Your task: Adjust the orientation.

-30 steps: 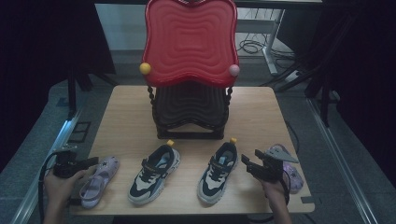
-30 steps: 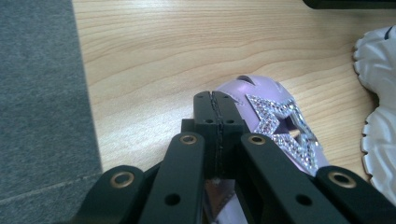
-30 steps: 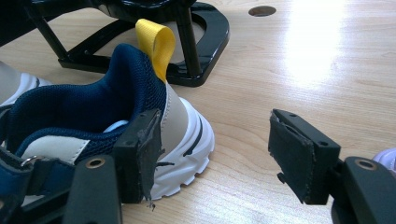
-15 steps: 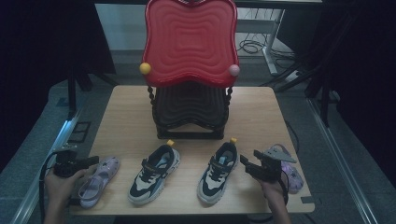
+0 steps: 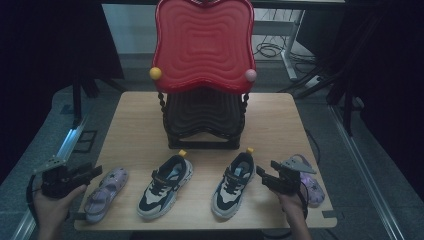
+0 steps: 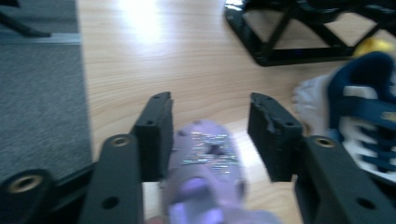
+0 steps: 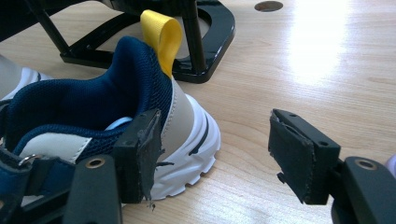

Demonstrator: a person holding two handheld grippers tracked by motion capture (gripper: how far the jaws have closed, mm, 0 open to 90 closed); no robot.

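A lavender clog (image 5: 105, 192) lies at the table's front left. My left gripper (image 5: 95, 172) hovers just left of it. In the left gripper view that clog (image 6: 205, 158) lies below the gap of the left gripper (image 6: 210, 116), whose jaws have just been opening and do not press on it. Two navy and white sneakers (image 5: 165, 185) (image 5: 232, 182) stand side by side at the front. My right gripper (image 5: 262, 175) stands open beside the right sneaker's heel (image 7: 93, 102), which has a yellow pull tab (image 7: 161, 32). A second lavender clog (image 5: 310, 187) lies under the right hand.
A red wavy board (image 5: 202, 45) leans on a black stand (image 5: 202, 117) at the middle of the wooden table (image 5: 135, 125). The stand's base (image 7: 205, 28) is just beyond the sneakers. Grey floor runs along the table's left edge (image 6: 42, 93).
My left gripper has drawn back and up off the lavender clog, which stays on the table. The right gripper and the sneakers have not moved.
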